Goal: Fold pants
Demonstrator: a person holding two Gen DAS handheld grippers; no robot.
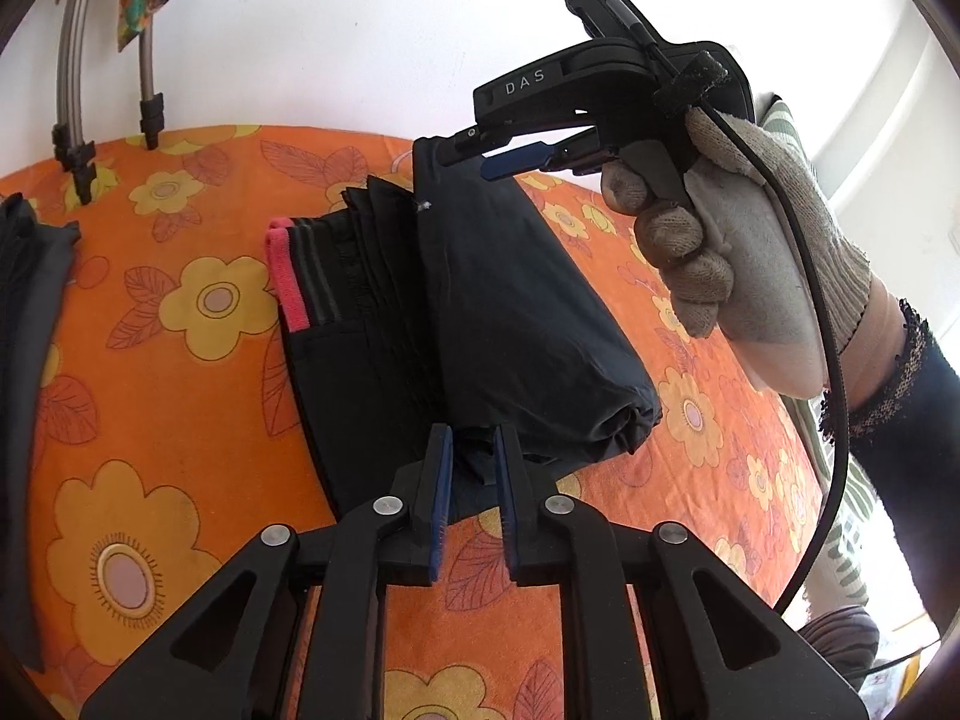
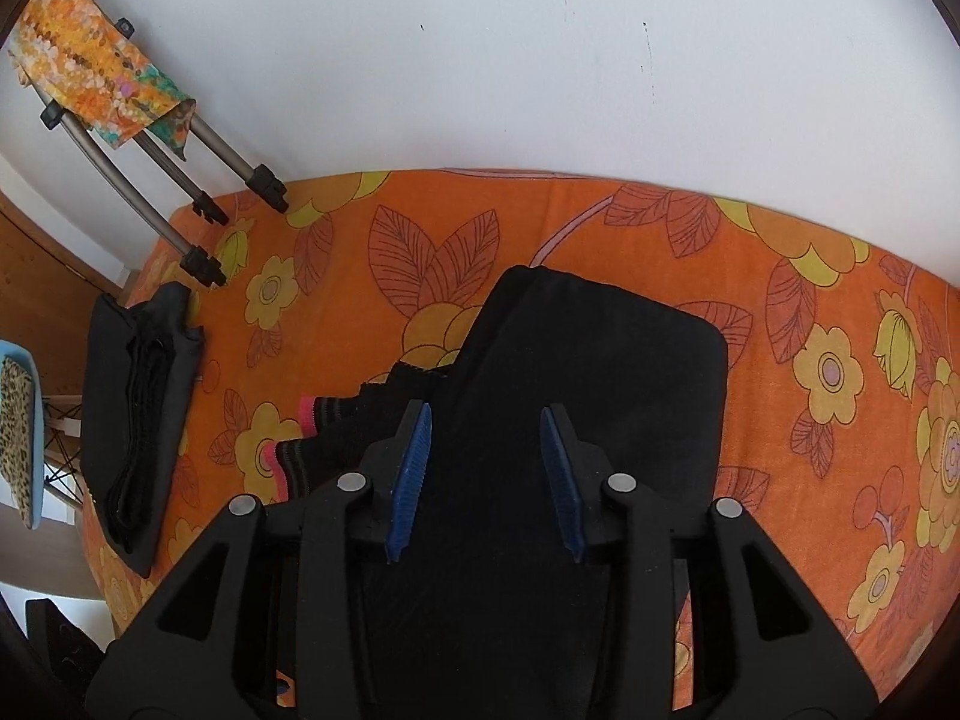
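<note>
The left gripper (image 1: 471, 468) stands with its blue pads slightly apart at the near edge of the pants (image 1: 480, 324); a dark fold sits between them, but whether the pads still press it cannot be told. The right gripper (image 2: 486, 474), held in a gloved hand (image 1: 720, 258), hovers over the pants with jaws apart and nothing clamped, the black cloth simply lying beneath.

The pants lie folded on the orange flowered bedcover (image 1: 168, 420), with a fold stacked on top and the pink-edged waistband (image 1: 288, 276) at about nine o'clock of the bundle in the left wrist view. The cloth looks thin, soft and a little slick (likely to slump or slide once released), so a hold at a folded edge or corner, through all layers, seems safest.

At about nine o'clock in the right wrist view, well apart, rests another dark folded garment (image 2: 138, 420); metal rack legs (image 2: 204, 258) stand at ten o'clock. Neither obstructs the fold.
</note>
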